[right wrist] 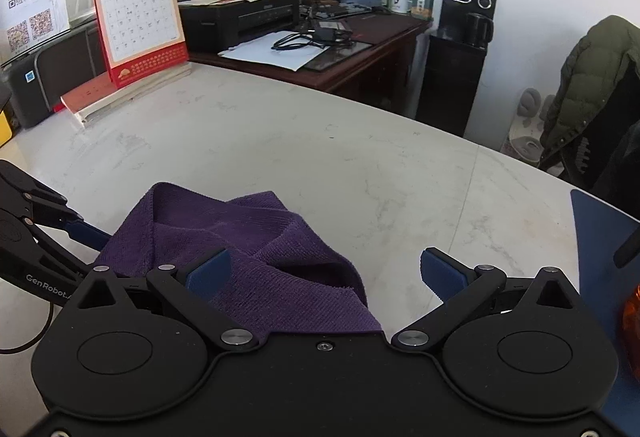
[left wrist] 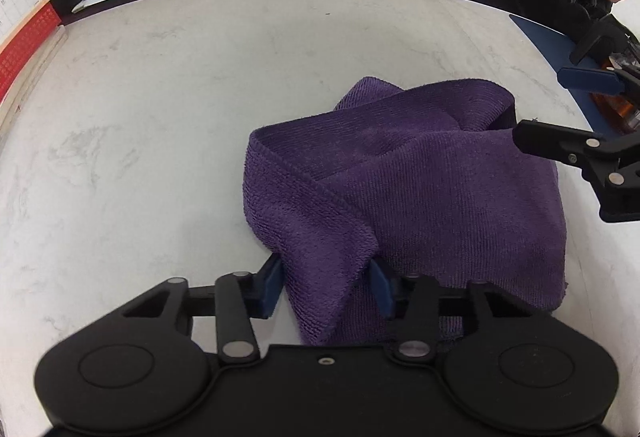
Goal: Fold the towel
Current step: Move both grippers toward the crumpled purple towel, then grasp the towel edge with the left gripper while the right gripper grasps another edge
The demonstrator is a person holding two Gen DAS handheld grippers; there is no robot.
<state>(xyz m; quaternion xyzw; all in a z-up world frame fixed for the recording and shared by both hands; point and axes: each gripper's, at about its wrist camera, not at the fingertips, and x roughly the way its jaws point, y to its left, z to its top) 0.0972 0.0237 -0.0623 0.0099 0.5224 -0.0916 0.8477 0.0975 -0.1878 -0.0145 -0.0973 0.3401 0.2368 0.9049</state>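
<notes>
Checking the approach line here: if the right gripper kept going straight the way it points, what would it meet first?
Most likely the purple towel: the open right gripper already has the towel's edge between its blue pads, with the marble table beyond. Depth is unclear.

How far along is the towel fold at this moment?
Done: little; the purple towel lies bunched and loosely doubled on the marble table. In hand: the left gripper pinches a near fold of it; the right gripper is open over the towel's other end. Left: spreading, the neat fold, flattening.
</notes>
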